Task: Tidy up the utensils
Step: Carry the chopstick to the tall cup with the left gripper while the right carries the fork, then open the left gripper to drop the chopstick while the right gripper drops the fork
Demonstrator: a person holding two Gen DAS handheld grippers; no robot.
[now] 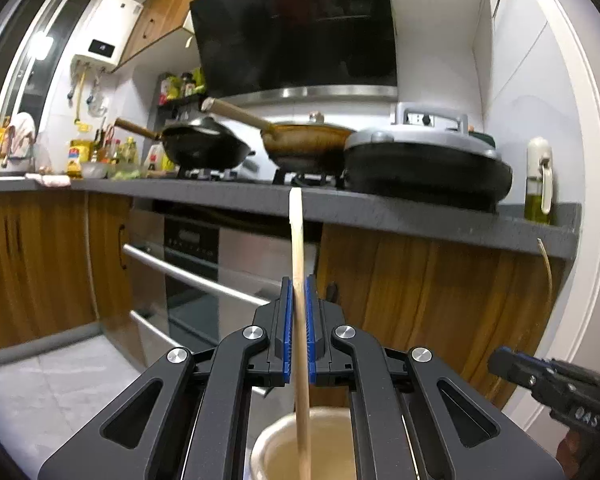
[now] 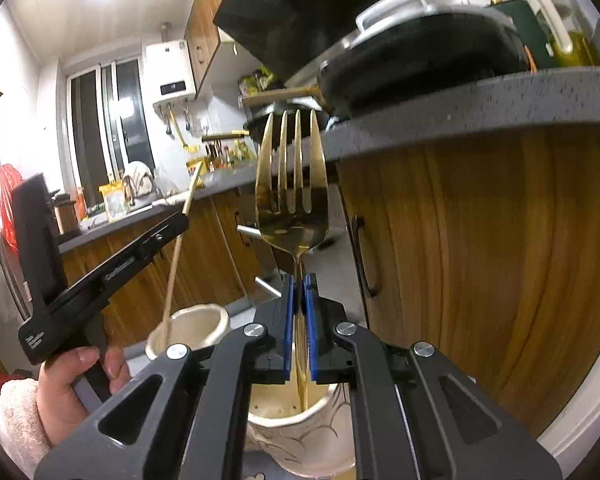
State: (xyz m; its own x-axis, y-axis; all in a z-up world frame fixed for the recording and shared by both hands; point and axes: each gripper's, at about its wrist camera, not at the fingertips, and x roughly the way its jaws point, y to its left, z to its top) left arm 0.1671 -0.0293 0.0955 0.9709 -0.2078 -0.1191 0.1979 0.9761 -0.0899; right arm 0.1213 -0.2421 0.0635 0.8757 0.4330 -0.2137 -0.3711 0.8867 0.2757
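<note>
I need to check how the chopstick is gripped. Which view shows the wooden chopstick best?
The left wrist view: the chopstick runs up the middle, clamped in the left gripper, with its lower end in a cream holder. The right wrist view shows it only small, slanted and off to the side, dipping into that holder.

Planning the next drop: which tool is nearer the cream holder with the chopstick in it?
Left. The left tool holds the chopstick above the plain cream holder. The right tool grips the gold fork over the patterned cup beside it.
</note>
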